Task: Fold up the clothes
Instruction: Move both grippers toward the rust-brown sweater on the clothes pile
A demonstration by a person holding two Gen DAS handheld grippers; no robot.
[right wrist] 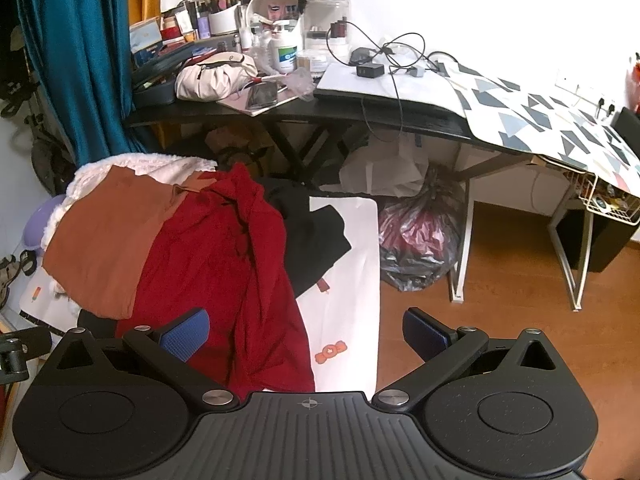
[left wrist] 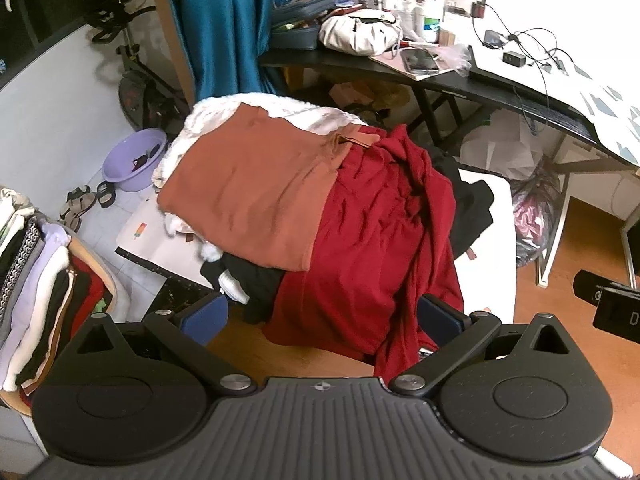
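Red garment heaped centre frame, rust-orange top lying on its left part. Your left hand-held gripper hovers spread wide, empty; right hand-held gripper likewise. Cluttered desk behind, upper frame.

The left gripper sits at the bottom centre of its frame, jaws spread wide. The right gripper likewise sits low, jaws wide apart, gripping nothing.
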